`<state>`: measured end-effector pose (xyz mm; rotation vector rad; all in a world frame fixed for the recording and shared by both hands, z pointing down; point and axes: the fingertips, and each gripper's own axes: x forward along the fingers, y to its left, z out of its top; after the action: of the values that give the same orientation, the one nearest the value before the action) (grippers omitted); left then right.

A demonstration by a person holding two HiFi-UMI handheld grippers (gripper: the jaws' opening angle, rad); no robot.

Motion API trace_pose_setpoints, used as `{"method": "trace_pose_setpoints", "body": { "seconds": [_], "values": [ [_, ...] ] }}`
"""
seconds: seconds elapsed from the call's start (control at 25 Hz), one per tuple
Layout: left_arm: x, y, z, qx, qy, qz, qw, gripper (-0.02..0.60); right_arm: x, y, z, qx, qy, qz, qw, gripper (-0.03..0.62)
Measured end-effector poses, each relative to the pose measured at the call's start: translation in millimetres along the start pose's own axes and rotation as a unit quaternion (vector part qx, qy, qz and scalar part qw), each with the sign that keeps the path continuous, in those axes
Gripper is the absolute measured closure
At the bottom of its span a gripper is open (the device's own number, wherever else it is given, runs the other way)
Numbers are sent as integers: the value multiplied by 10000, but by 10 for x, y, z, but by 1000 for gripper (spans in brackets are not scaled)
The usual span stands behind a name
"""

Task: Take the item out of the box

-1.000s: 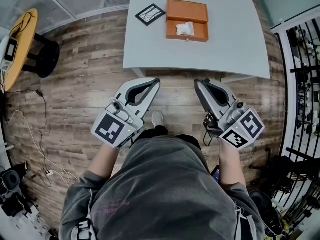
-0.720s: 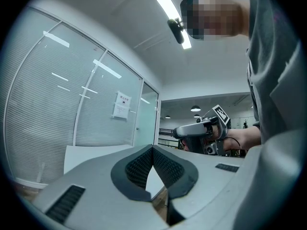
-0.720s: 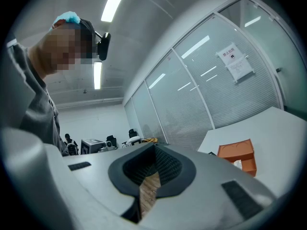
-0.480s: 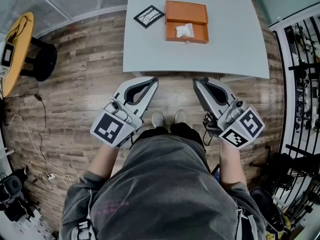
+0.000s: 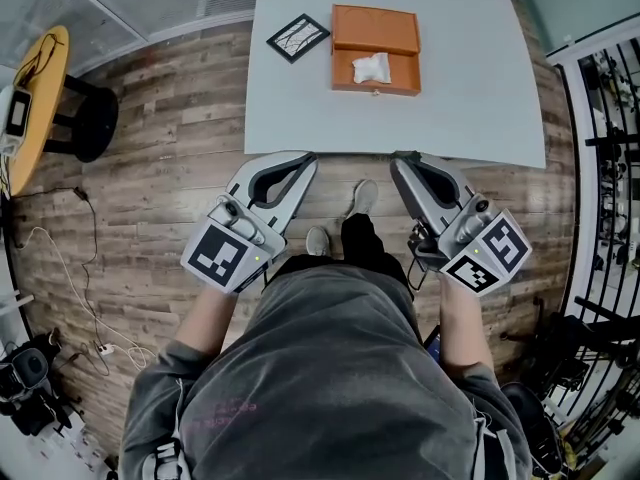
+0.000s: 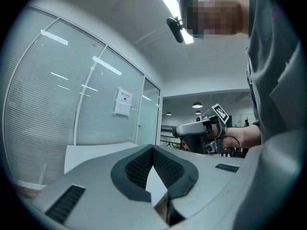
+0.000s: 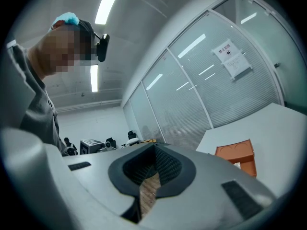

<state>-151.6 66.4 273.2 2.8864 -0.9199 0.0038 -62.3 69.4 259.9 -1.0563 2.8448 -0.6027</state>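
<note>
as i step forward, my left tongs (image 5: 306,160) and right tongs (image 5: 401,159), both clenched and empty, now reach the edge of the worktop (image 5: 470,98); the white item (image 5: 371,67) lies in the open orange box (image 5: 376,30), well ahead, untouched: approach phase.

Orange box (image 5: 375,28), lid open flat, on pale table (image 5: 470,88), white crumpled item (image 5: 371,67) inside (near half)

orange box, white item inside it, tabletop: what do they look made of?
Orange box: rigid, matte, uniform colour, likely cardboard or leatherette. White item: crumpled with soft folds, probably paper or cloth. Tabletop: smooth, pale grey, likely laminate.
</note>
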Motion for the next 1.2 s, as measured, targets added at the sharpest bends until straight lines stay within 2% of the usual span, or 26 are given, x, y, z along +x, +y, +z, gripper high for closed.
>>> {"method": "trace_pose_setpoints", "body": {
  "seconds": [0.6,1.2],
  "values": [
    [1040,362,-5,-52,181,297,9994,575,155,-1035,269,282,128,376,9988,589],
    [2030,490,-46,33,448,508,9977,575,79,-2015,492,483,259,573,9968,589]
  ]
}}
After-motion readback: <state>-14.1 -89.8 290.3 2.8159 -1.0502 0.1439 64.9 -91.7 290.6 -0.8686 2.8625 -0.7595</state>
